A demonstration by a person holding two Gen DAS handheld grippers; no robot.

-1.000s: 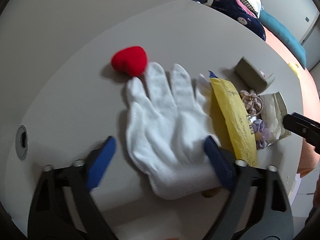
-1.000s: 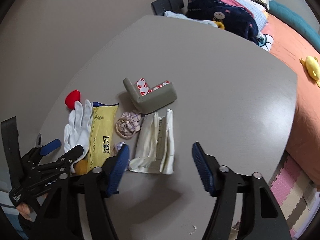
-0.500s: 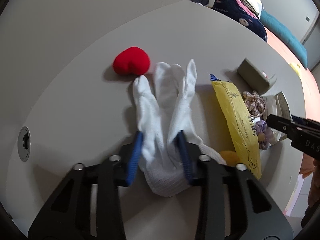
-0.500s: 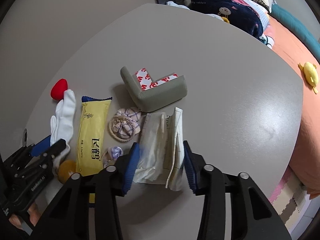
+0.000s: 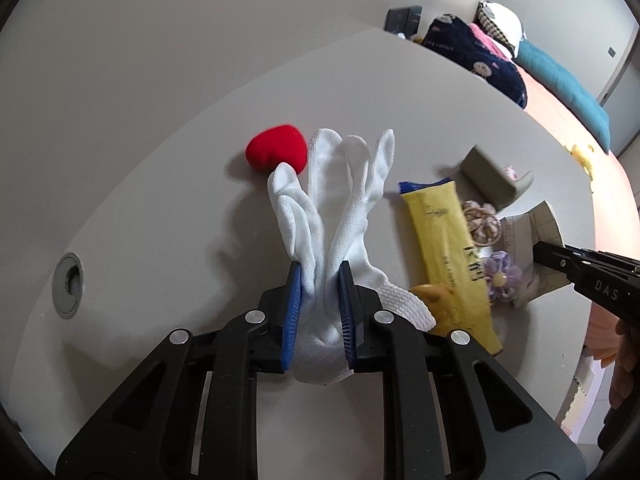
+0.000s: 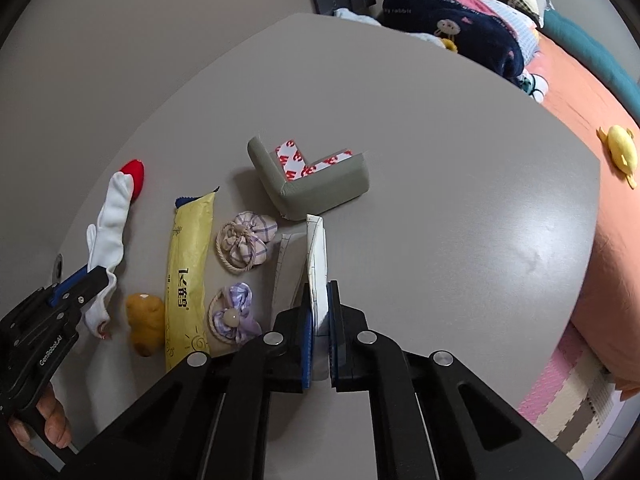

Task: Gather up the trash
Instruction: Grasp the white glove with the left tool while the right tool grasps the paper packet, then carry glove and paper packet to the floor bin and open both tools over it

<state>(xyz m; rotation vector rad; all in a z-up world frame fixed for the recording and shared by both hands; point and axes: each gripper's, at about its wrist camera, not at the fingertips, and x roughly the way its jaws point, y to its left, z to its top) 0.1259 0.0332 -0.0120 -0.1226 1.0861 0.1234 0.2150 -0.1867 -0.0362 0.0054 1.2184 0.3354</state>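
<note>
Left tongs (image 5: pixel 320 312): clamping the white glove (image 5: pixel 340 200) at its palf-side bunch, blue pads (image 5: pixel 294 312) pressing from both sides, pointing steeply down.
Glove: bunching between the pads, fingers standing up and fanning toward the red heart (image 5: pixel 278 152), cuff hanging below the pads, one fingertip touching the heart.
Right tongs (image 6: pixel 319 332): pinching the folded paper wrapper (image 6: pixel 316 256) edge-on, pads nearly meeting with only the thin sheet between.
Wrapper: rising on edge from the surface (image 6: pixel 440 160), far end lying just beside the grey corner guard (image 6: pixel 316 188).
Between the tongs: lying flat, the yellow snack packet (image 6: pixel 190 276), with a checked fabric hair tie (image 6: pixel 244 244) and a purple flower hair tie (image 6: pixel 234 316) on its right side, and a small yellow-brown lump (image 6: pixel 144 324) on its left, near the glove cuff.
Corner guard: sitting on the surface with red-and-white tape facing up.
Farther out: showing a grommet hole (image 5: pixel 69 280) in the surface at left, and a bed (image 6: pixel 580 92) with an orange sheet, dark blanket and pillows beyond the far edge.
Person: showing fingers (image 6: pixel 44 428) wrapping the left tool's handle.
</note>
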